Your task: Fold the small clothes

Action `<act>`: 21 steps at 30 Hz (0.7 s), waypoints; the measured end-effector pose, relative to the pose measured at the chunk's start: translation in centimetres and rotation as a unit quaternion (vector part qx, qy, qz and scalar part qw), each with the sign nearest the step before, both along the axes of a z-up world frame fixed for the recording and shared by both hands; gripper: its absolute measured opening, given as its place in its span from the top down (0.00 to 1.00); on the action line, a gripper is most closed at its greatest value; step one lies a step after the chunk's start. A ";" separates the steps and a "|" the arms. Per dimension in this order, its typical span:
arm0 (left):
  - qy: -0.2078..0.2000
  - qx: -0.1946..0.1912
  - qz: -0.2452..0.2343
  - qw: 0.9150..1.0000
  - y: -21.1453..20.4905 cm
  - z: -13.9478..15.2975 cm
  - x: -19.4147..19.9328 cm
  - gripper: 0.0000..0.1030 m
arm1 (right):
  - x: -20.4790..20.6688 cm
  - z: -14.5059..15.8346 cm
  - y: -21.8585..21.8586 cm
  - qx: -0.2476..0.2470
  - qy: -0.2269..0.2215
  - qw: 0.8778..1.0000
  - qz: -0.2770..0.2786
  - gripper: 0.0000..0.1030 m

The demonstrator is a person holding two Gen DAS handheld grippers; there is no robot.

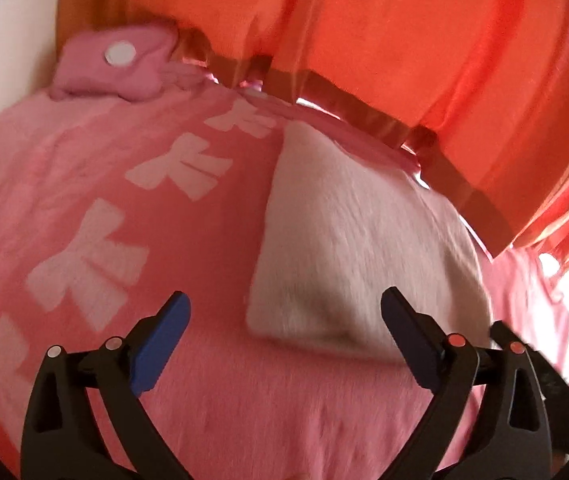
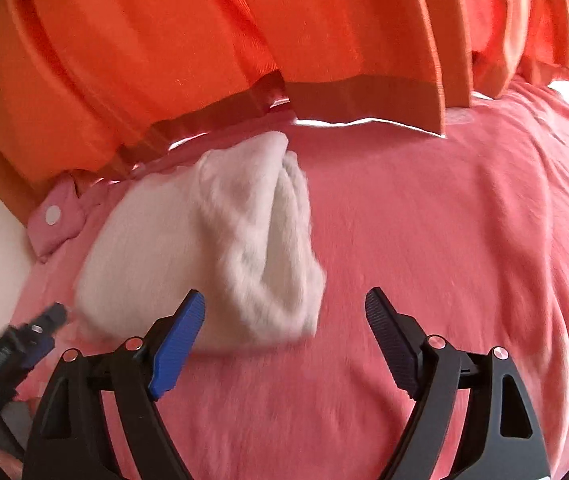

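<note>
White garment (image 2: 204, 248) on pink bed cover (image 2: 444, 240): looks light, soft, floppy. Left tool (image 1: 284, 312), right tool (image 2: 284, 308) both agape, empty. Best pinch: near corner edge.

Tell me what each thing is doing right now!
White cloth: folded, lying on the bed, nobody holding it.
Left gripper: open, empty.
Right gripper: open, empty.
Pink blanket: spread out, wrinkly.
Orange curtain: hanging, pleated.

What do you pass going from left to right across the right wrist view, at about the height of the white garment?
Pink cloth with a white dot → white garment → bare stretch of the pink blanket.
</note>
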State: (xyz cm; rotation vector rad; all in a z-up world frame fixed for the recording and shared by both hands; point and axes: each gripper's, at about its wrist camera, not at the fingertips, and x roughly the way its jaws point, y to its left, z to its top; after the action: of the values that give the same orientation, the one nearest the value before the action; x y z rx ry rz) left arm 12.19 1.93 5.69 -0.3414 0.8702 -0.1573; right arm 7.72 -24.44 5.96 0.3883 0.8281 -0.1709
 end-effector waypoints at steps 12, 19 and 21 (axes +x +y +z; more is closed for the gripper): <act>0.083 -0.176 -0.068 0.979 -0.4 -4.2 8.2 0.46 | 7.0 -2.6 0.5 0.094 0.027 0.992 0.073 0.67; -0.068 -0.146 -0.124 0.979 -2.5 4.8 5.5 0.56 | 3.5 8.0 1.8 0.030 -0.148 0.983 0.108 0.76; -0.071 -0.115 -0.125 0.983 -3.1 4.6 5.2 0.53 | 4.0 6.6 0.9 0.021 -0.126 0.986 0.103 0.75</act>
State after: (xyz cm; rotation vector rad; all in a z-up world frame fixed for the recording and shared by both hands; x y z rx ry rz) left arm 17.44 -1.14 10.27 -0.4312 0.7524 -0.5122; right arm 11.75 -23.54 12.54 0.3519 0.6173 0.0874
